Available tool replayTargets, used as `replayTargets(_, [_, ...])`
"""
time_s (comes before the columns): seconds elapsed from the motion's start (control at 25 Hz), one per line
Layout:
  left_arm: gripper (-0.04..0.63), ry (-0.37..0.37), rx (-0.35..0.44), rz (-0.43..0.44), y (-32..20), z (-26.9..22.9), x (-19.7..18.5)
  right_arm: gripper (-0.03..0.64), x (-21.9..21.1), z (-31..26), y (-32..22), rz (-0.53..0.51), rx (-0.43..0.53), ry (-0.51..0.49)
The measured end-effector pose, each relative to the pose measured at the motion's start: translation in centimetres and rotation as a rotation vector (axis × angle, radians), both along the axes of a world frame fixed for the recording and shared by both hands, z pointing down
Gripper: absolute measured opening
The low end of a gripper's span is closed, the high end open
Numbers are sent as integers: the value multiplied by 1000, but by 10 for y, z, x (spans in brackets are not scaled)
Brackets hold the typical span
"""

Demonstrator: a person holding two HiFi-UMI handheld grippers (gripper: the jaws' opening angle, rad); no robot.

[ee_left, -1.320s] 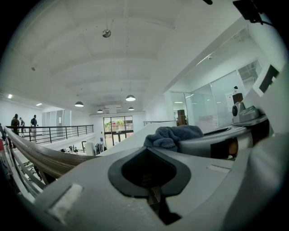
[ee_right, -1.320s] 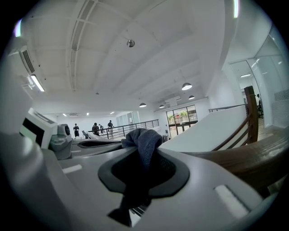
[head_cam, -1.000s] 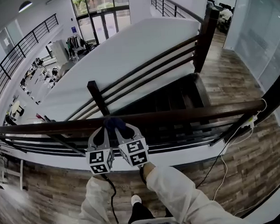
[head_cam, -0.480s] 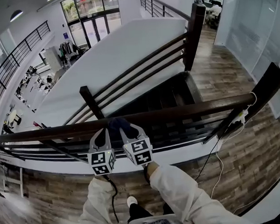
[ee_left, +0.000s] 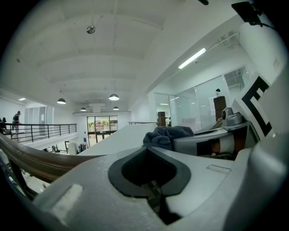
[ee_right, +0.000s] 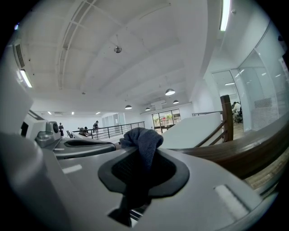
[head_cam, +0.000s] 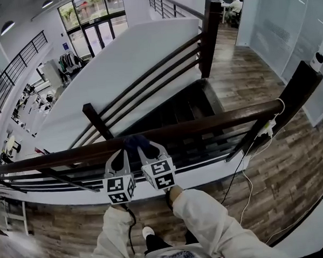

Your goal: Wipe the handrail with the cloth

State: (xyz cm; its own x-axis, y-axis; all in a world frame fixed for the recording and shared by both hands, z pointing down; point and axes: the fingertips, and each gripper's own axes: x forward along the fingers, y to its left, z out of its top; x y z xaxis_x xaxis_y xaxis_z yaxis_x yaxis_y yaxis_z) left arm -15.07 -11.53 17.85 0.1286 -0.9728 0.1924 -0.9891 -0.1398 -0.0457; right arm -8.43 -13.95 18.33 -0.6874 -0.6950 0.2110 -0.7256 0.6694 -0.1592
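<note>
A dark brown wooden handrail [head_cam: 215,121] crosses the head view from lower left to upper right. A dark blue cloth [head_cam: 133,142] lies bunched on top of it, in the middle. My right gripper [head_cam: 143,148] is shut on the cloth, and in the right gripper view the cloth [ee_right: 142,142] hangs down through the closed jaws [ee_right: 140,173] beside the handrail [ee_right: 244,155]. My left gripper [head_cam: 121,150] sits close beside it on the left. Its jaws [ee_left: 151,169] are shut with nothing between them, and the cloth [ee_left: 166,134] shows just to their right.
Beyond the rail, a stairwell drops away with lower sloping rails [head_cam: 148,88] and a tall newel post [head_cam: 209,37]. A thick dark post [head_cam: 297,91] ends the handrail at the right, with a white cable [head_cam: 250,169] hanging from it. Wooden floor lies underfoot.
Both grippers, with the cloth, have slid a little to the right along the handrail. The head view has shifted with them.
</note>
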Motion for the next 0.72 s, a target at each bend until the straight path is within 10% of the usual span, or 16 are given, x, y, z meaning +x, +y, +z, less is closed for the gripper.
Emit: replayTargets(0.72, [-2,27,10,117,-33,-6,112,71,124,-1,-33,145,-1,-4])
